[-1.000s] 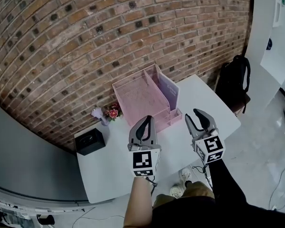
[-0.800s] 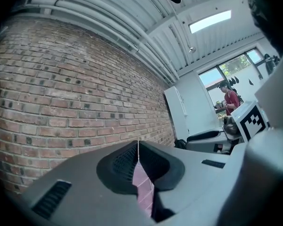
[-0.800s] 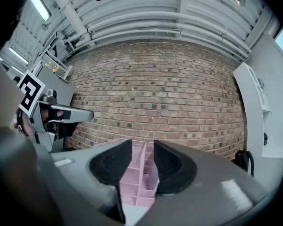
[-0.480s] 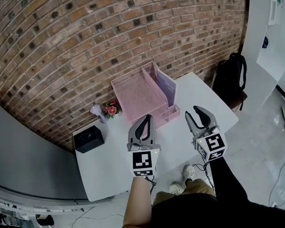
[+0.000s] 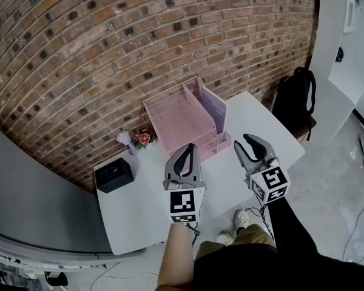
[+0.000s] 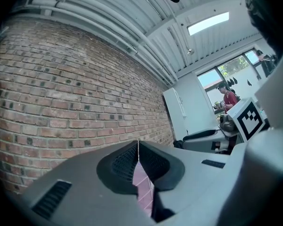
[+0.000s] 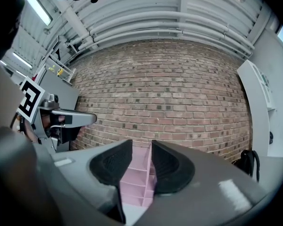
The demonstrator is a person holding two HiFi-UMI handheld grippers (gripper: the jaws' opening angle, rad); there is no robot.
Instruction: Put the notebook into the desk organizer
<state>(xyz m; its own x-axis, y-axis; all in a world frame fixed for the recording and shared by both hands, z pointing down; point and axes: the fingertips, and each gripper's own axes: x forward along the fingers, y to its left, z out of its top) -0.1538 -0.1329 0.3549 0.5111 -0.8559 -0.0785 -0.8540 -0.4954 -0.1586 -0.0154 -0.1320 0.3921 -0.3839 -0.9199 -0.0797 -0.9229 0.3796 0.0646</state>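
Behind the desk organizer (image 5: pixel 170 121), brick wall (image 5: pixel 109 41); beneath it, a white worktop (image 5: pixel 139 205). Well off to the organizer's right, past the worktop's edge, a black backpack (image 5: pixel 296 105). Organizer itself pink and mesh-walled, backed against the bricks. Standing upright in the organizer's right-hand slot, what looks to be the lavender notebook (image 5: pixel 214 111), so judged already stowed; nothing apparent left to do but draw away. To the organizer's left, near the worktop's corner, a black box (image 5: pixel 114 176). In front of the organizer, above the worktop, the left hand-held gripper (image 5: pixel 185 153): tips pressed together, nothing pinched. In front of the organizer's right end, the right hand-held gripper (image 5: pixel 250 145): jaws slightly spread, empty, only pink compartments seen through the gap. Just left of the organizer, a small bunch of flowers (image 5: pixel 143 139).
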